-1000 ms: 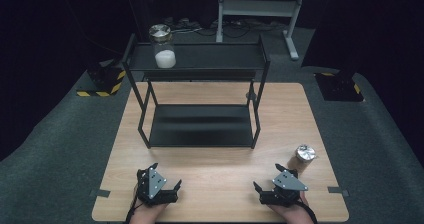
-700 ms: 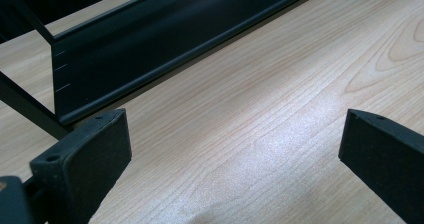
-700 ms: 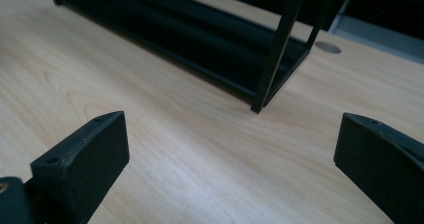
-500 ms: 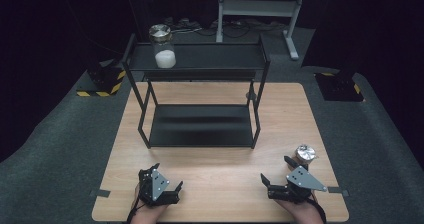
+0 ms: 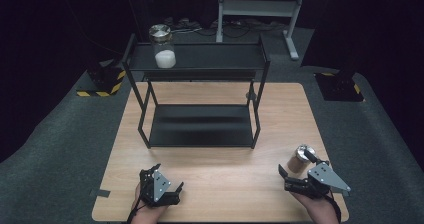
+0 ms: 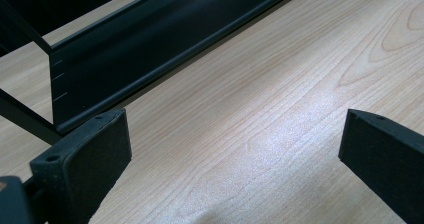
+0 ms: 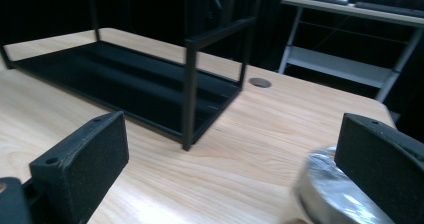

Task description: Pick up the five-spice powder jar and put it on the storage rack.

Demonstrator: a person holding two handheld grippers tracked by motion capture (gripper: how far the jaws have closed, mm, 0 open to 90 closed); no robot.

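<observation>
No readable text, labels, brands or numbers on anything; no legible signs anywhere.

A pale wooden tabletop (image 5: pixel 220 184) stands on dark grey carpet (image 5: pixel 60 154). A black two-tier metal rack (image 5: pixel 200 99) sits on the tabletop's far half. Beyond the tabletop, the room is dark, with black walls or drapes. A grey metal stand with a shelf (image 5: pixel 257 6) stands at the back, cables lying near its foot. Yellow-and-black striped bases (image 5: pixel 102 86) rest on the carpet at the left.
</observation>
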